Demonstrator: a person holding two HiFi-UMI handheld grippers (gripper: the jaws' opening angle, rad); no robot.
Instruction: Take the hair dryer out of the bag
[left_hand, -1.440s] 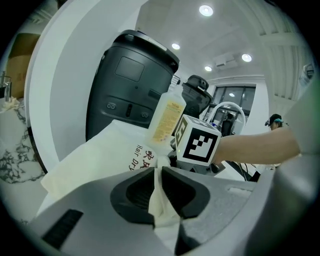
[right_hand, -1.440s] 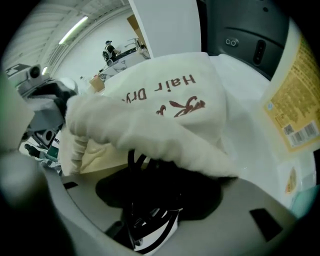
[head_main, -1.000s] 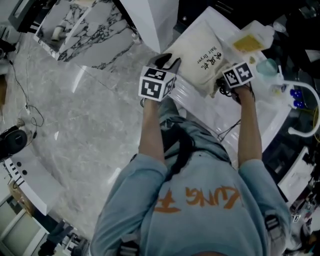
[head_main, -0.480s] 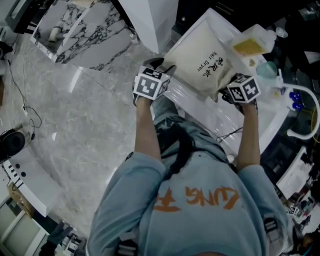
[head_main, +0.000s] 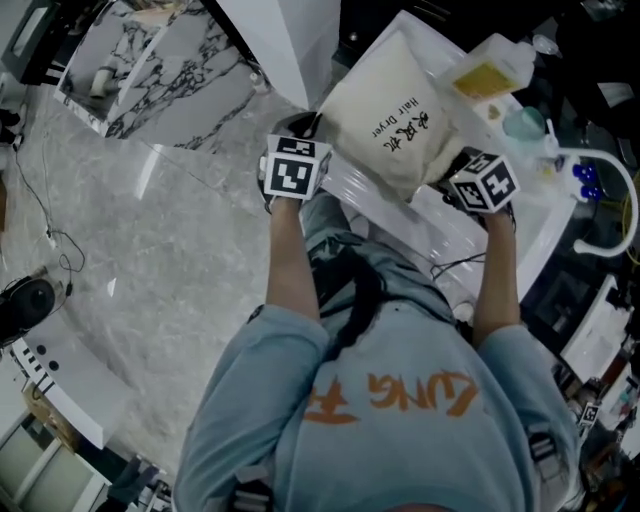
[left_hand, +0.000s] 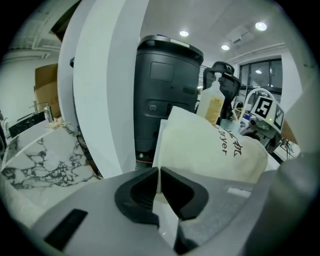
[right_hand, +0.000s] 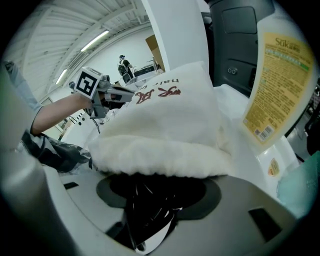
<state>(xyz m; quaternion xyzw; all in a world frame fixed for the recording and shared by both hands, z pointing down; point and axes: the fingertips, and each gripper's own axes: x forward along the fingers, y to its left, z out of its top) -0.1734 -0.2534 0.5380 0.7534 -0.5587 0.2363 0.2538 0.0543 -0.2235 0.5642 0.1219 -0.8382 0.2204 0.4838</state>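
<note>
Grips the cream bag (head_main: 390, 115), printed "Hair Dryer", from 2 sides over the white counter (head_main: 420, 235); hard to tell whether resting on it or raised. Pinches a thin pale edge at the bag's near-left corner with the left gripper (left_hand: 159, 176), jaws just closed and pressed flat together on the cloth. Clamps the right gripper (right_hand: 157, 192) at the bag's gathered mouth, on its near-right end, jaws tight on a bundle of black cord (right_hand: 145, 215) spilling out of that opening. Shows nothing more of the hair dryer than that cord, the body hidden inside the bulging bag. Has a pale bottle with a yellow label (head_main: 488, 72) standing just beyond the bag's far-right corner, and a pale teal object (head_main: 522, 122) to the right of the bag, near that bottle. Has a thin black cable (head_main: 455, 265) trailing over the counter on the near side of the bag. Has a dark grey bin-like unit (left_hand: 167, 85) rising behind the bag's left side, with a broad white pillar (left_hand: 105, 85) left of the bag.
</note>
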